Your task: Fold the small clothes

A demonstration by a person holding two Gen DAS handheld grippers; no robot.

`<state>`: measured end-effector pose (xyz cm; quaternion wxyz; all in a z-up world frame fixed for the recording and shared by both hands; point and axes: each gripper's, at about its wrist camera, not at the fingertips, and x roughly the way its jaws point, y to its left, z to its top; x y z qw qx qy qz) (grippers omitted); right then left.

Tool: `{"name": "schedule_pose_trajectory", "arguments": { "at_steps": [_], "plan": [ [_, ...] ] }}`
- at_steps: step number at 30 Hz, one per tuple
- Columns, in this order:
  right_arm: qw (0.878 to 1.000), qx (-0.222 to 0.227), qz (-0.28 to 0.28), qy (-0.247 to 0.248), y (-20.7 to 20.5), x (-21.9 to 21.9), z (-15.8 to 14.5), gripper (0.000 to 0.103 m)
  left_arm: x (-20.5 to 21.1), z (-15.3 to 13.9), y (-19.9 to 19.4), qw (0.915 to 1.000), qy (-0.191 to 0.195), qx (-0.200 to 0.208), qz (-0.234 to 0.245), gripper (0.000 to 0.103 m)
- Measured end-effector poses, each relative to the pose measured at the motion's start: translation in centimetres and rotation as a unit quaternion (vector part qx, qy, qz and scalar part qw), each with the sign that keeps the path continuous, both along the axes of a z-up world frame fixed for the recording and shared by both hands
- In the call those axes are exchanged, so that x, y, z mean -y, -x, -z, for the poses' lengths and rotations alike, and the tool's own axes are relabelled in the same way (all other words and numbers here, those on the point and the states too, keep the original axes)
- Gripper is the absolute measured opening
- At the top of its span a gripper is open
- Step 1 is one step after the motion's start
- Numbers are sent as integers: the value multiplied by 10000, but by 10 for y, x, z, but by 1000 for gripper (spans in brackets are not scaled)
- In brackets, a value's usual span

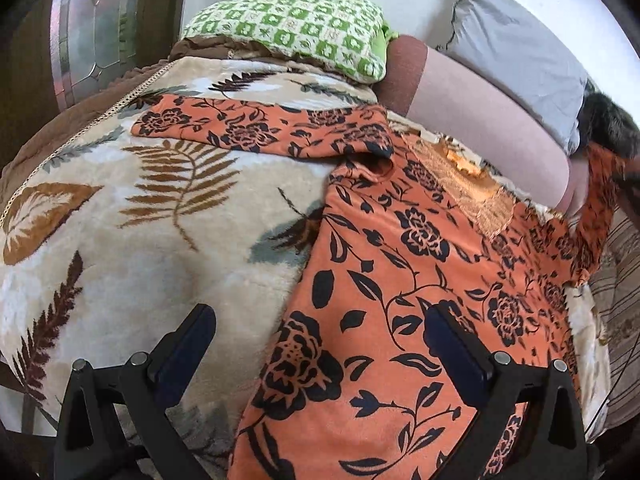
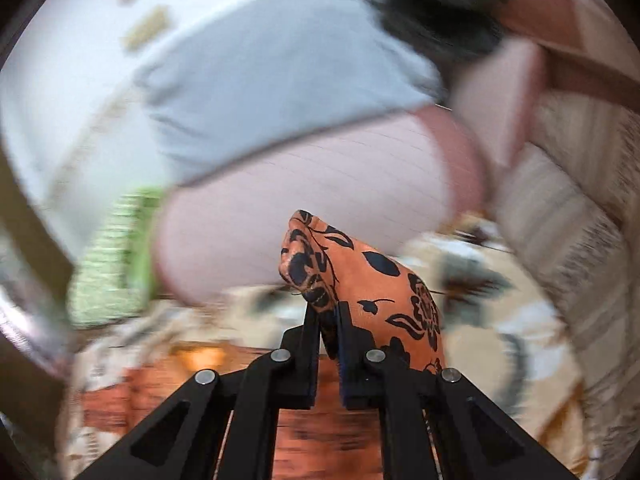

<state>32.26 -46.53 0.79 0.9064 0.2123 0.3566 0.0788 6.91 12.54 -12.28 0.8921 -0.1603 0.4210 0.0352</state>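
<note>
Right by me, the left claw [image 1: 320, 340] hangs wide open over the bed, holding nothing. One finger sits above the leafy blanket [image 1: 132, 208] and the other above the orange dress [image 1: 400, 280] with black flowers. The dress edge runs between the two fingers, so the cloth is just under and a bit to the right of this claw.

The dress lies flat on the blanket, long way running from the claw up toward the pillows. One sleeve [image 1: 240, 128] sticks out to the left, far up the bed. There is a lacy patch [image 1: 468, 184] near the neck.

The right claw [image 2: 328, 312] is pinched tight on a bunch of the orange dress [image 2: 360, 280], lifting it off the bed (that view is all smeary, so it looks like it is moving fast). In the left view the far right side of the dress [image 1: 596, 200] stands up off the bed, and I think that is the lifted part.

I think the right side is being folded over toward the middle. The left claw is nearer the bottom hem and the left edge, so it could hold that side down or grab it next.

Farther back sit a green checked pillow [image 1: 296, 28], a pink pillow [image 1: 480, 120] and a grey pillow [image 1: 516, 44]. The pink one is close to the lifted cloth and could get bumped.
</note>
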Motion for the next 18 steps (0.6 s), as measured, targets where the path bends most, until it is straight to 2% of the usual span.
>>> {"name": "schedule_pose_trajectory", "arguments": {
  "at_steps": [3, 7, 8, 10, 12, 13, 14, 15, 16, 18],
  "plan": [
    [9976, 260, -613, -212, 8, -78, -25, 8, -9, -4, 7, 9999, 60, 106, -71, 103],
    [9904, 261, -1229, -584, 11, -182, -17, 8, -24, -4, 14, 9995, 162, 133, -249, 103],
    [9872, 92, -1393, -765, 9, -215, -2, 8, -29, -3, 16, 9992, 208, 127, -305, 103],
    [9867, -126, -1484, -646, 7, -261, 26, 9, -36, -2, 19, 9990, 233, 105, -374, 103],
    [9793, -692, -1740, -776, 2, -311, 80, 14, -40, -1, 22, 9988, 250, 81, -403, 103],
    [9738, -1040, -1864, -781, 0, -329, 107, 24, -41, -1, 23, 9988, 242, 77, -418, 103],
    [9679, -1468, -1954, -580, 1, -351, 140, 34, -42, -2, 25, 9988, 225, 67, -422, 103],
    [9642, -1655, -2001, -543, 3, -359, 157, 67, -43, -3, 27, 9989, 218, 69, -411, 103],
    [9613, -1742, -2007, -724, 11, -362, 171, 78, -43, -4, 28, 9990, 201, 77, -397, 103],
    [9609, -1674, -1944, -1037, 22, -351, 176, 78, -42, -5, 28, 9992, 129, 92, -356, 103]
  ]
}}
